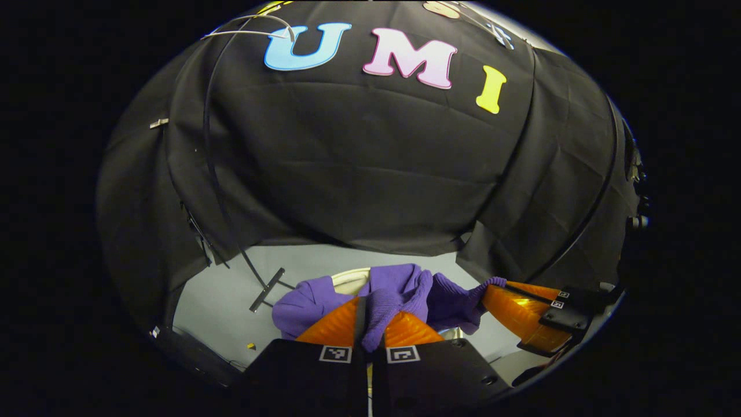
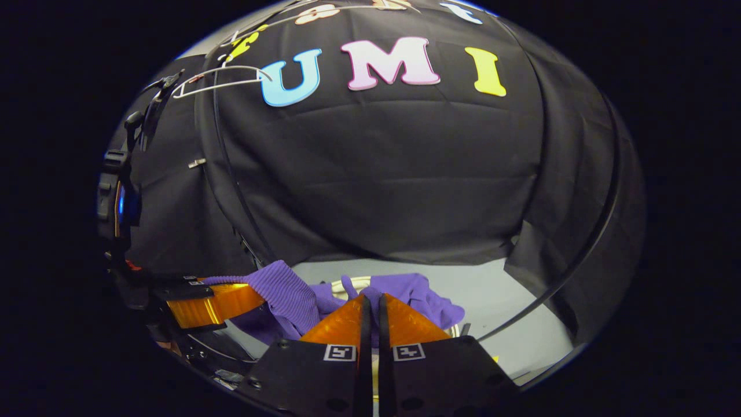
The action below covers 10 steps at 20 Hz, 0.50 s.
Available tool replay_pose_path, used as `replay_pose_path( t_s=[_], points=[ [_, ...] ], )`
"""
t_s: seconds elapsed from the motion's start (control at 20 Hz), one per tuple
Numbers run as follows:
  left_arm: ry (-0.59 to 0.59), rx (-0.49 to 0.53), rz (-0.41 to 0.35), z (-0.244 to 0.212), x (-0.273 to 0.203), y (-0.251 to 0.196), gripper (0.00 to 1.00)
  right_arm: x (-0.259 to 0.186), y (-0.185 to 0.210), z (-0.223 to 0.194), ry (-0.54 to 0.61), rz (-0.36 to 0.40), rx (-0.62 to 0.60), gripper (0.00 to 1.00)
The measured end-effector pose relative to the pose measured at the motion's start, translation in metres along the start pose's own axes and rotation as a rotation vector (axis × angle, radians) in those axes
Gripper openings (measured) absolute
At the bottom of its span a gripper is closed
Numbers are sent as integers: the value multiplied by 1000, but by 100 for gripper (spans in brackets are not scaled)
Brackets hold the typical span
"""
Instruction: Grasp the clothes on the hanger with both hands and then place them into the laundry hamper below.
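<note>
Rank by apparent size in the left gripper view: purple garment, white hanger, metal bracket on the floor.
1. Purple garment
2. White hanger, thin but long
3. Metal bracket
The garment is nearest the camera, so true sizes stay unsure.

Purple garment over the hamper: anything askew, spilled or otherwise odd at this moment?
Nothing stands out. The purple garment is bunched over the pale hamper rim, pinched by the left gripper and the right gripper. The bare white hanger hangs up by the cloth wall.
</note>
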<state>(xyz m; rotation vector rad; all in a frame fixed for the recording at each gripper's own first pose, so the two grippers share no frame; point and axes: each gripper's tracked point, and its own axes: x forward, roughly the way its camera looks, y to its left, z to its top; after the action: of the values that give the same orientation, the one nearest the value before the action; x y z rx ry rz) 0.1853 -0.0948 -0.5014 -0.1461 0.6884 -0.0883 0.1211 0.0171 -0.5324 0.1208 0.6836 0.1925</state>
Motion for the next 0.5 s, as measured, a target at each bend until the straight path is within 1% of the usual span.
replay_pose_path(
  t_s=[0.1, 0.2, 0.25, 0.3, 0.35, 0.4, 0.45, 0.5],
  points=[
    [35, 13, 35, -24, 15, 10, 7, 15, -2, -28, 87, -9, -15, 8],
    [117, 36, 57, -54, 26, 15, 10, 28, -4, -57, 162, 9, 4, 11],
    [151, 56, 77, -68, 28, 19, 19, 32, -4, -65, 179, 5, 5, 26],
    [169, 67, 86, -77, 34, 23, 18, 32, -7, -66, 189, -8, -4, 42],
    [180, 70, 88, -80, 36, 21, 36, 28, -10, -68, 195, -21, -10, 58],
    [182, 72, 96, -82, 36, 21, 37, 28, -15, -71, 199, -35, -8, 74],
    [182, 77, 115, -85, 34, 27, 49, 27, -18, -74, 204, -44, 1, 90],
    [184, 86, 125, -85, 33, 30, 61, 26, -22, -77, 206, -57, 4, 90]
  ],
)
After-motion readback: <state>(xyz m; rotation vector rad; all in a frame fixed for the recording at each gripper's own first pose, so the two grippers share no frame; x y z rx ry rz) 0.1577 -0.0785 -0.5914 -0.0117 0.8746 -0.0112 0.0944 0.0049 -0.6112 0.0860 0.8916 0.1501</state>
